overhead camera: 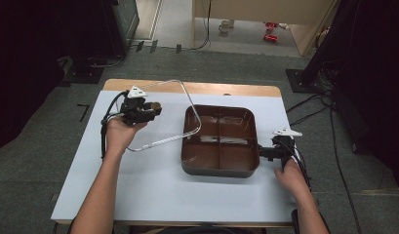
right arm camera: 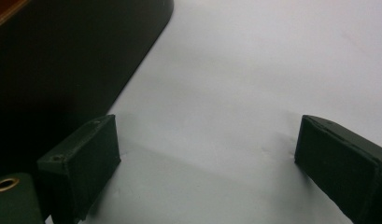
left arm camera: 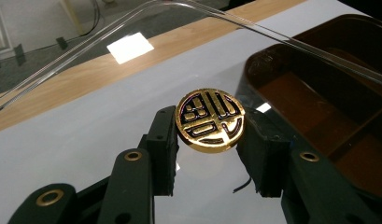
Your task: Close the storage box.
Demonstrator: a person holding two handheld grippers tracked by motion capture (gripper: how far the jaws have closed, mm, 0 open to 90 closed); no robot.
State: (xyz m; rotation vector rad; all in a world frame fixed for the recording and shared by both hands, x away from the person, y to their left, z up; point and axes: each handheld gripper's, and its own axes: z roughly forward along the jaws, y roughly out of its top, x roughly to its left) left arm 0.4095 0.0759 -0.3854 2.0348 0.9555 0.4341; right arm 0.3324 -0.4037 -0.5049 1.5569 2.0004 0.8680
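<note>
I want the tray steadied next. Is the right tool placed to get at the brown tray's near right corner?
Probably yes. The right tool rests on the table right beside the brown tray, jaws open, with nothing visible between them and the tray's wall.

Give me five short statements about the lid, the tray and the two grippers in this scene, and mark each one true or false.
1. The left gripper holds the round gold knob of the clear lid. True.
2. The clear lid lies flat and closed on the brown tray. False: it is lifted and tilted, with one edge down over the tray.
3. The brown tray is split into four compartments. True.
4. The right gripper grips the tray's rim. False: its jaws stand open over the white table beside the tray.
5. The tray holds food. False: its compartments look empty.
</note>
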